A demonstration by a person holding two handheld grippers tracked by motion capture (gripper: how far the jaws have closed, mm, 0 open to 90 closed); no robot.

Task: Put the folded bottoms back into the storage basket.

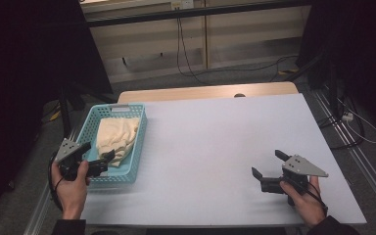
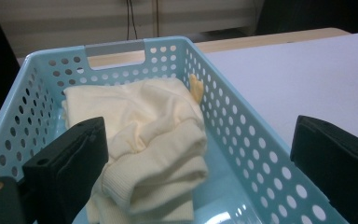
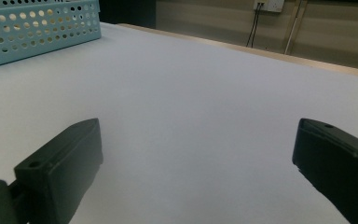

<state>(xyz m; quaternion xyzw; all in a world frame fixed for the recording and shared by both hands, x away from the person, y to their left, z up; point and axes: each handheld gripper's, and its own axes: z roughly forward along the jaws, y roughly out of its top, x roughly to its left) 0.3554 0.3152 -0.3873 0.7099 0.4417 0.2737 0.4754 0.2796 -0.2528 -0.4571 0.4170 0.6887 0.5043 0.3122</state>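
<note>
A pale blue perforated basket [image 1: 89,128] is seen at the left edge of the desk [image 1: 215,147], close to the near left corner, and a crumpled cream cloth [image 1: 116,137] is held inside it. In the left gripper view the cloth [image 2: 144,140] is shown bunched and folded, heaped toward the basket's right-hand wall [image 2: 242,135], with a ribbed hem turned toward the camera. The left gripper [image 1: 108,157] is held over the near end of the basket, its jaws spread wide; one jaw is placed inside the basket beside the cloth, while the other is seen outside the basket's wall, above the desk. Whether the cloth is touched cannot be told. The right gripper [image 1: 269,164] is held near the near right corner of the desk, well apart from the basket, with its jaws wide and nothing between them, pointed across the bare white surface.
</note>
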